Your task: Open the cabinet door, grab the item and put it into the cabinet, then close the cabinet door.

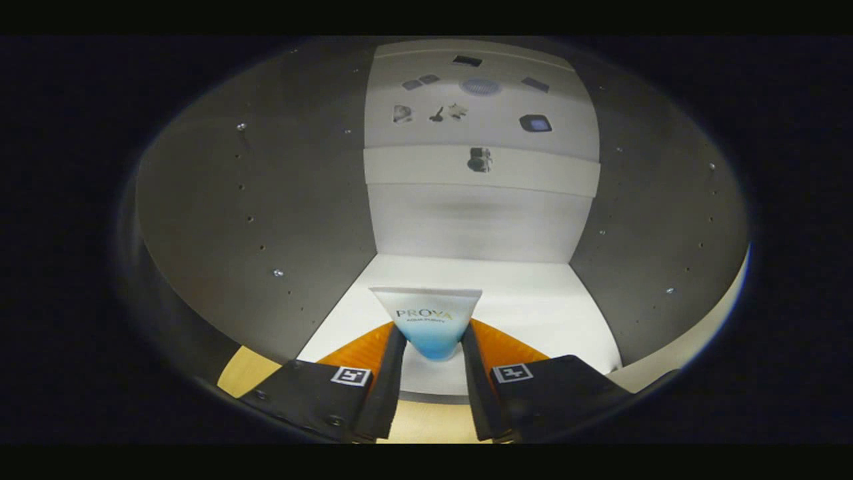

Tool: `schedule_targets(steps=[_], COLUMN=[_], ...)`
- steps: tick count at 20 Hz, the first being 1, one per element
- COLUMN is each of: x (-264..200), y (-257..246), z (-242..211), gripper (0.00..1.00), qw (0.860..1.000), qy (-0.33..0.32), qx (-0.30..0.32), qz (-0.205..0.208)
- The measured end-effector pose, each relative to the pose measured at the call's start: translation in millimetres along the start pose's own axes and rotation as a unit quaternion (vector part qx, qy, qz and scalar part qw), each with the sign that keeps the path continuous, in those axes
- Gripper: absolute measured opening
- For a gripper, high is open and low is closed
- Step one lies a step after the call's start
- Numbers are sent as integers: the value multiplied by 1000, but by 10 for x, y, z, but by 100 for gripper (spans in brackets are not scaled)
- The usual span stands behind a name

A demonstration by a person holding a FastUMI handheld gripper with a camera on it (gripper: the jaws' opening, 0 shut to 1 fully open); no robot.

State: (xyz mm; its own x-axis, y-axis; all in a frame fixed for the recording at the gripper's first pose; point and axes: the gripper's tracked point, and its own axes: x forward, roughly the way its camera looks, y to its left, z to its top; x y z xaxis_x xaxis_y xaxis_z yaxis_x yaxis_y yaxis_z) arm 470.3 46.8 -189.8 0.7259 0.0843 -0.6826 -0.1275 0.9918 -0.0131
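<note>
The tube [432,325] stands between the fingers of the gripper [432,347], which clasp it on both sides, at the mouth of the open cabinet [266,200]. From the left wall across the white floor [533,300] to the right wall there is room, so it should be carried straight in and set down on the floor ahead before letting go.

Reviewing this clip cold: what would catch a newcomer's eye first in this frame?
First, the white-and-blue tube standing between the fingers of the gripper, which appear to press it from both sides. Next, the cabinet interior all around: grey side walls dotted with shelf-pin holes, and a white floor running ahead of the tube to the pale back panel.
</note>
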Motion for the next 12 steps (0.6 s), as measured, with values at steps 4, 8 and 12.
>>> schedule_targets(steps=[4,8,12], x=[98,99,-78], y=[28,35,33], z=[24,25,156], gripper=[56,99,99], qw=[1000,1000,998], qy=[-10,-17,-47], qx=[6,-6,-13], qz=[-4,-16,-26])
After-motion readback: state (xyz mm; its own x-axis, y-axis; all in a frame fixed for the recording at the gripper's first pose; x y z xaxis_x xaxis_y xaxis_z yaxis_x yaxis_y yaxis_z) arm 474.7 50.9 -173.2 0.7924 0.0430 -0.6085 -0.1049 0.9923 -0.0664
